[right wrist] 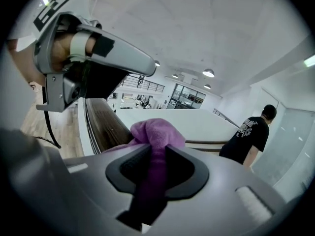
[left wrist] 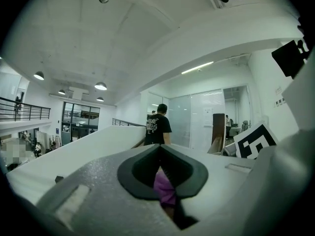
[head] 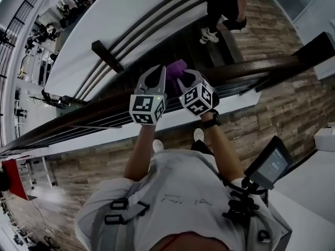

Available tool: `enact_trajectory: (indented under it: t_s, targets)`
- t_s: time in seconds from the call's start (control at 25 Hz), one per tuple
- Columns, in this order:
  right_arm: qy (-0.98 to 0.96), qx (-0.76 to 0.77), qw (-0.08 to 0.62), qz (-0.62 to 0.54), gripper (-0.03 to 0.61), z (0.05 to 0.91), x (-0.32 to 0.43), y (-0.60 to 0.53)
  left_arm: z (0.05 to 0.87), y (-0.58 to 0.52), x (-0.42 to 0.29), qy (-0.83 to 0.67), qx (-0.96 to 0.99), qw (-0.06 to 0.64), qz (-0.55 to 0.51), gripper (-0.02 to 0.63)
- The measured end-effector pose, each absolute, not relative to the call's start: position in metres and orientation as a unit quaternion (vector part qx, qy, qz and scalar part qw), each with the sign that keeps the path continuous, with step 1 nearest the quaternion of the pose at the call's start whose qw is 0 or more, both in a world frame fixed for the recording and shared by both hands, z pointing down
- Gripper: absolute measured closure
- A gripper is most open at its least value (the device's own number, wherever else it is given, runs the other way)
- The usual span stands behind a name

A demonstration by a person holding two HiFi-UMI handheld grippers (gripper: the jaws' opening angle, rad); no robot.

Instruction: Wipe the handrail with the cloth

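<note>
A purple cloth (head: 177, 67) is bunched between my two grippers, just over the dark wooden handrail (head: 256, 68) that runs across the head view. My left gripper (head: 153, 76) is shut on one part of the cloth (left wrist: 164, 187). My right gripper (head: 189, 78) is shut on another part, and a lump of the cloth (right wrist: 156, 133) bulges past its jaws. In the right gripper view the handrail (right wrist: 105, 127) runs away to the left of the cloth, and the left gripper (right wrist: 93, 58) hangs above it. Whether the cloth touches the rail is hidden.
Beyond the rail a staircase drops away, with a person in black (head: 225, 4) on it, also seen as a person (left wrist: 158, 125) in the left gripper view. A white sloped wall (head: 131, 20) flanks the stairs. A small screen (head: 270, 163) hangs at my right side.
</note>
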State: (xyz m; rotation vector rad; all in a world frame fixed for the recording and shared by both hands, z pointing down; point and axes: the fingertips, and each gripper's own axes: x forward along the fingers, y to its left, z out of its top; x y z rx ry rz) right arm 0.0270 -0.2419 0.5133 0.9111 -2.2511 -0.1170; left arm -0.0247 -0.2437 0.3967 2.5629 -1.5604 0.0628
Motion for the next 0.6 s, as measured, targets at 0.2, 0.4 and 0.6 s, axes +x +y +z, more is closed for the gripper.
enact_trajectory:
  t_s: [0.2,0.4,0.6]
  targets:
    - [-0.858,0.381,0.342,-0.038,0.483,0.511,0.054,-0.251,0.393,-0.247,0.014,-0.483,0.873,0.065,0.026,0.615]
    - [-0.846,0.414,0.336,-0.029,0.483,0.510,0.089,-0.261,0.390,-0.246,0.050,-0.452,0.890,0.057,0.032,0.615]
    - [-0.832,0.445,0.330,-0.015,0.483,0.509,0.129,-0.274,0.389,-0.249,0.080,-0.431,0.900,0.052,0.036,0.615]
